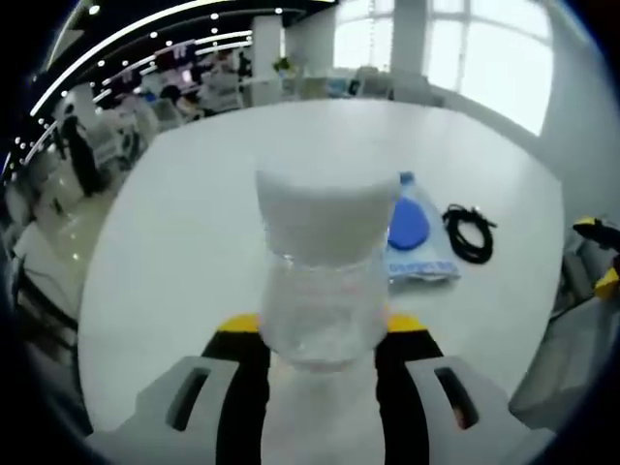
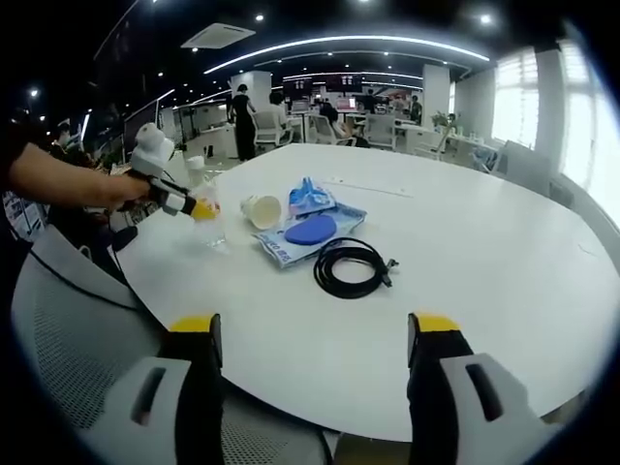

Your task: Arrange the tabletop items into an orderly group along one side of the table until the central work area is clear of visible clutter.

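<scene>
— What does the left gripper (image 1: 320, 363) hold?
— A clear plastic bottle with a white cap (image 1: 325, 276), clamped between its jaws above the white round table (image 1: 194, 242).
— And the right gripper (image 2: 315, 349)?
— Its jaws stand wide apart, with nothing between them, at the table's near edge.
— Where is the rest?
— Near the black coiled cable (image 2: 351, 266): a blue disc (image 2: 310, 231) on a flat packet (image 2: 320, 237) just beside it, and a white paper cup (image 2: 260, 210) on its side beyond the packet.

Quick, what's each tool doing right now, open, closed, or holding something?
Left tool: closed on a clear plastic bottle.
Right tool: open, holding nothing, above the table.
</scene>
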{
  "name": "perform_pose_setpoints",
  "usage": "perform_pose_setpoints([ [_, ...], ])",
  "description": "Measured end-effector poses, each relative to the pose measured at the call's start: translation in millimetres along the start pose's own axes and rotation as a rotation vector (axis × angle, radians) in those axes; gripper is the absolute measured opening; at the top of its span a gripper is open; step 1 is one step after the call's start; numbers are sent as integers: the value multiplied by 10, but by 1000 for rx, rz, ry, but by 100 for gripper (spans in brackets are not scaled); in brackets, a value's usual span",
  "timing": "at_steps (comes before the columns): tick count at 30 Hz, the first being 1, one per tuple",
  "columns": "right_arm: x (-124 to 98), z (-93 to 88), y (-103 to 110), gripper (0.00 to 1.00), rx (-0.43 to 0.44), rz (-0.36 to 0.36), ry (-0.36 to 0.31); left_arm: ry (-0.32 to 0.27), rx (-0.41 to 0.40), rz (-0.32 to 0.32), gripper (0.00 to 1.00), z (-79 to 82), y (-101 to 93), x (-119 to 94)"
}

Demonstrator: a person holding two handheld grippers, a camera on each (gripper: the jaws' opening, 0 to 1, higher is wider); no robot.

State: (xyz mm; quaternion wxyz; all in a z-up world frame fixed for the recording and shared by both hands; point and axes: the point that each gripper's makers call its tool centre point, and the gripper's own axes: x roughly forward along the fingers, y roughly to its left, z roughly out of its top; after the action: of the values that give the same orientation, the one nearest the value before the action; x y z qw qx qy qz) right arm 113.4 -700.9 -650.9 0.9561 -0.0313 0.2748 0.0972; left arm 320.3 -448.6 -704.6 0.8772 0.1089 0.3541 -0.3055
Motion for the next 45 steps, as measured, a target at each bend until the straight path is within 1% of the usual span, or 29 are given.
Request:
perform_pose_setpoints([
  [2, 1, -5, 2, 78, -1, 1, 3, -19, 8, 9, 39, 19, -20, -26],
  [8, 3, -9, 8, 78, -2, 6, 4, -26, 12, 9, 40, 6, -6, -21],
  [14, 2, -10, 7, 78, -1, 6, 3, -8, 15, -19, 40, -81, -17, -33],
  [17, 2, -8, 0, 78, -1, 3, 2, -14, 21, -30, 41, -112, -45, -72],
  [23, 5, -14, 1, 78, -2, 4, 6, -22, 34, -44, 42, -123, -57, -138],
  [38, 9, -30, 7, 78, -2, 9, 16, -141, 88, -33, 40, 140, -4, -436],
  [42, 8, -37, 17, 78, -3, 13, 21, -176, 114, -45, 40, 239, -16, -481],
  [45, 11, -39, 17, 77, -4, 15, 22, -191, 131, -73, 40, 276, -54, -473],
])
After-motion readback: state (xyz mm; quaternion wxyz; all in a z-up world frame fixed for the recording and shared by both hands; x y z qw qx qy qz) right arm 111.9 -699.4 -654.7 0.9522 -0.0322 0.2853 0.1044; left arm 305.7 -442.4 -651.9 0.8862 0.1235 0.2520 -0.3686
